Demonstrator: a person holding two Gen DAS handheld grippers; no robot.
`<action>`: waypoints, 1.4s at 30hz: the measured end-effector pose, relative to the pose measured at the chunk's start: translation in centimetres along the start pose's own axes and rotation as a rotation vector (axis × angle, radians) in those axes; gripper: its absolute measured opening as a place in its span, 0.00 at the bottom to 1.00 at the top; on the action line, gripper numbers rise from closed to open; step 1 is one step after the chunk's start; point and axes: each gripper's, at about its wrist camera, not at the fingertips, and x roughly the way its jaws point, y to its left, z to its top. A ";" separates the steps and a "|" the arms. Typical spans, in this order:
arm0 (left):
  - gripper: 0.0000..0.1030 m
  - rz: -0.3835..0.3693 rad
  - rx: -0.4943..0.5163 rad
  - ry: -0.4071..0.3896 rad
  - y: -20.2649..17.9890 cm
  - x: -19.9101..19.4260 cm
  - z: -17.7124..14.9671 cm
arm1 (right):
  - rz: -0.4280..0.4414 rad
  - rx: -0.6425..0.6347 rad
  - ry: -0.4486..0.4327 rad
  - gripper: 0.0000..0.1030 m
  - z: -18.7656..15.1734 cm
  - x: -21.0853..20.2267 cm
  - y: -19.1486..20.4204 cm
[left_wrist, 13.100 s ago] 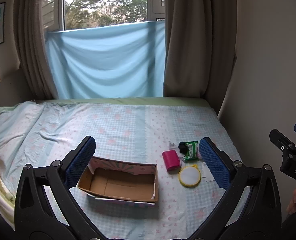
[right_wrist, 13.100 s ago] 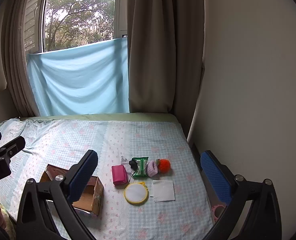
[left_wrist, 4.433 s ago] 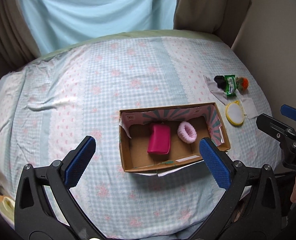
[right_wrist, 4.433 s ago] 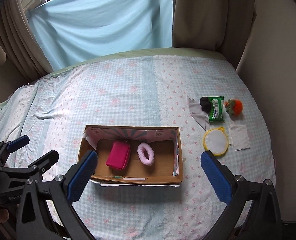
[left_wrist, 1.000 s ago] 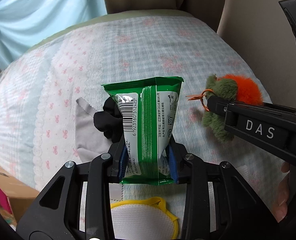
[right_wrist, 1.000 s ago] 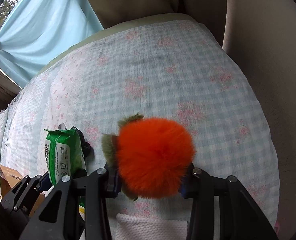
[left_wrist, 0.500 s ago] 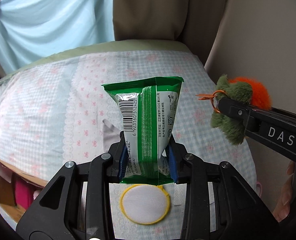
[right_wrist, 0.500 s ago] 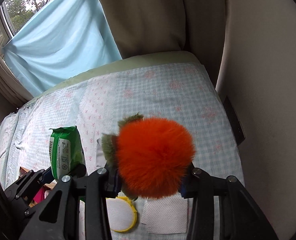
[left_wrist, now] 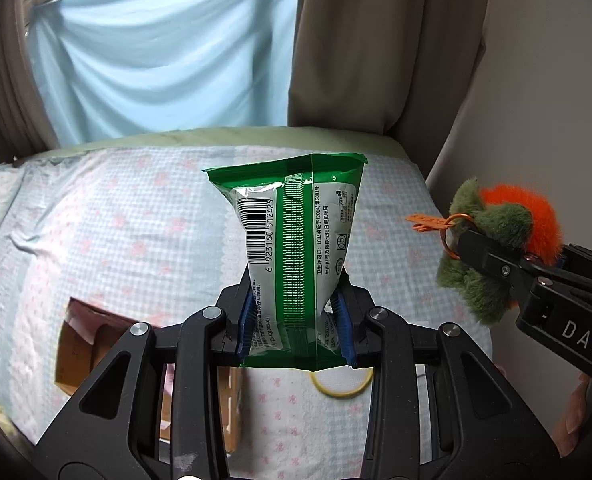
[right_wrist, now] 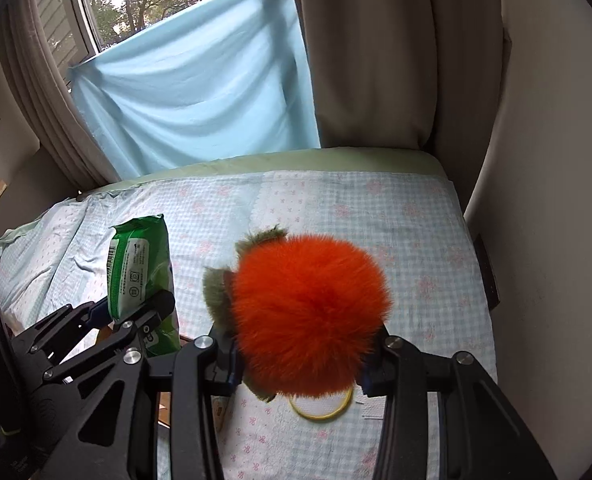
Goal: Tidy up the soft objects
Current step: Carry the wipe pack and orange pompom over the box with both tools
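Left gripper (left_wrist: 295,322) is clamped low on the squishy green wipes pack (left_wrist: 293,248), right gripper (right_wrist: 298,364) closed around the featherlight orange pompom keychain (right_wrist: 310,316) (both grips look fine for the cardboard box (left_wrist: 75,344)).

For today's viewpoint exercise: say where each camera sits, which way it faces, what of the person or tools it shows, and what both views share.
Left wrist view: on the left tool, facing the bed and window; shows its fingers clamping the green wipes pack, plus the right tool.
Right wrist view: on the right tool, facing likewise; its fingers clamp the orange pompom.
Shared: both items, yellow-rimmed round pad.
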 end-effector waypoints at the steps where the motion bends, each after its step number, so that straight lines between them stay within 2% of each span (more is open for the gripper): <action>1: 0.29 0.007 -0.006 -0.005 0.8 -0.9 0.0 | 0.012 -0.010 0.002 0.38 -0.2 -0.3 1.2; 8: 0.29 0.041 -0.050 -0.008 7.6 -5.8 -0.7 | 0.078 -0.032 0.030 0.38 -2.1 -0.8 9.2; 14: 0.29 0.059 -0.056 0.007 15.3 -7.6 -1.9 | 0.068 -0.035 0.037 0.38 -3.5 0.1 15.7; 19: 0.29 0.040 -0.035 0.046 21.7 -7.7 -2.8 | 0.033 0.011 0.072 0.38 -4.8 2.2 19.8; 25: 0.29 0.011 0.021 0.107 27.4 -5.7 -4.4 | -0.010 0.084 0.142 0.38 -6.7 5.8 23.0; 29: 0.29 -0.005 0.052 0.172 29.7 -3.0 -5.7 | -0.040 0.125 0.202 0.38 -8.4 8.4 23.7; 36: 0.29 -0.019 0.077 0.290 31.7 2.4 -8.6 | -0.081 0.151 0.317 0.38 -10.8 13.4 22.9; 42: 0.29 -0.032 0.074 0.368 31.7 6.9 -9.9 | -0.087 0.179 0.421 0.38 -13.1 18.0 21.4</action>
